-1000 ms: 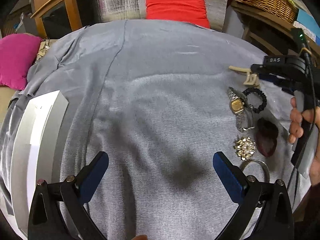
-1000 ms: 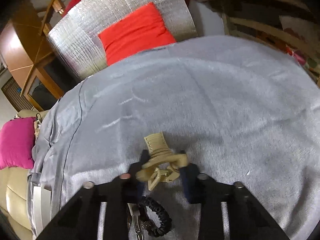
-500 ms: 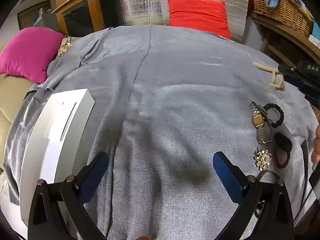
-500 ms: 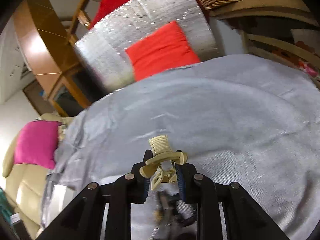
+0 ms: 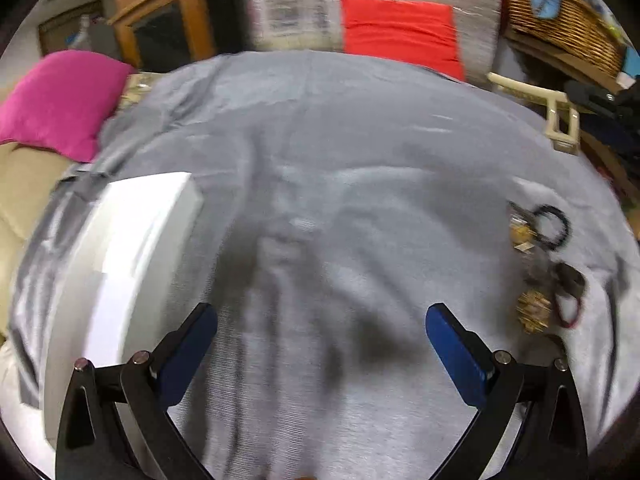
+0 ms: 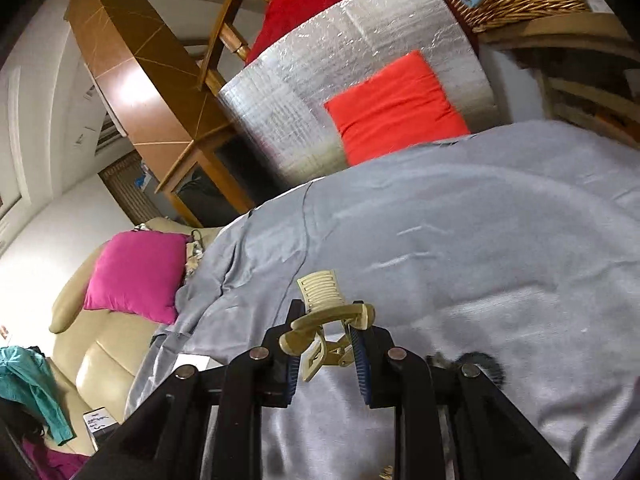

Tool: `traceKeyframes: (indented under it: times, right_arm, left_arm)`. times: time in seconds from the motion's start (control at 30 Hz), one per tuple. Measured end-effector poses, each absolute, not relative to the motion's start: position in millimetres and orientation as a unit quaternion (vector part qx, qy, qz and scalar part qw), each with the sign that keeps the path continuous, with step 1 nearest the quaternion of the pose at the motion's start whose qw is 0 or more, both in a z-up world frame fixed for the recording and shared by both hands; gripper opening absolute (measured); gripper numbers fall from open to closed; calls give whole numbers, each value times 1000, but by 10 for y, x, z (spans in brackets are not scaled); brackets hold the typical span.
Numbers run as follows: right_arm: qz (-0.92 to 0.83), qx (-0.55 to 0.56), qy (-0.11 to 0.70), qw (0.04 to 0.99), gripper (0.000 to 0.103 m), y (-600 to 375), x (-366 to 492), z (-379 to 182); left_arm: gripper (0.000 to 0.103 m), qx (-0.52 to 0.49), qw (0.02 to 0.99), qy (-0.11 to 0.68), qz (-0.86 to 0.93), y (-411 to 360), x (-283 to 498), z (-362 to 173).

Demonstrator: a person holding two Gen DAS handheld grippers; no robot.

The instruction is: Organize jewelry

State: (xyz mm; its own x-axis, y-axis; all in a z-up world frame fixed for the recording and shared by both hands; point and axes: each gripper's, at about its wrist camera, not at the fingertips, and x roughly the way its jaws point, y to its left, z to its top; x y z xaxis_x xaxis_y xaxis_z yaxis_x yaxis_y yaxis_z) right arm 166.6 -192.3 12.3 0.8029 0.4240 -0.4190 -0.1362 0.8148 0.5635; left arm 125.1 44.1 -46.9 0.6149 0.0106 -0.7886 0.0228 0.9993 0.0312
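Note:
My right gripper (image 6: 326,344) is shut on a beige claw hair clip (image 6: 322,294), held up above the grey cloth (image 6: 480,240). The same hair clip (image 5: 558,118) shows at the far right of the left wrist view, in the air. My left gripper (image 5: 320,328) hangs open over the cloth with nothing between its blue pads. A white box (image 5: 120,248) lies on the cloth to its left. On the right lie a gold watch (image 5: 520,234), a black hair tie (image 5: 554,226), a dark red hair tie (image 5: 572,284) and a sparkly brooch (image 5: 534,314).
A pink cushion (image 5: 60,100) and a beige sofa (image 6: 104,344) stand at the left. A red cushion (image 5: 400,34) leans on silver foil padding (image 6: 340,92) at the back. A wicker basket (image 5: 560,20) sits on a wooden shelf at the back right.
My right gripper has lifted the hair clip off the cloth and tilted upward, so more of the room shows. The left view has shifted slightly, bringing more of the white box into sight.

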Motion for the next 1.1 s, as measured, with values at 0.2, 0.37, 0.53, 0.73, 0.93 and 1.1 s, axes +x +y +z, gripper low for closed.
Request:
traceKeyframes:
  times: [0.2, 0.37, 0.53, 0.73, 0.93, 1.1]
  right_arm:
    - [123, 274, 284, 910, 25, -2285, 1578, 38]
    - [112, 286, 284, 908, 25, -2513, 1578, 29]
    - [109, 294, 284, 906, 25, -2597, 1573, 17]
    - [110, 286, 281, 909, 25, -2568, 1564, 43]
    - [108, 290, 281, 908, 25, -2551, 1565, 31]
    - [113, 290, 283, 907, 25, -2507, 1580, 14]
  left_arm:
    - [103, 17, 882, 464, -81, 103, 1211, -552]
    - [94, 43, 867, 479, -134, -215, 1099, -648]
    - [66, 40, 843, 510, -164, -287, 1141, -754]
    - [66, 53, 844, 484, -226, -342, 892, -571]
    - [66, 71, 829, 494, -250, -467, 773, -677]
    - [66, 53, 822, 504, -260, -512, 784, -708]
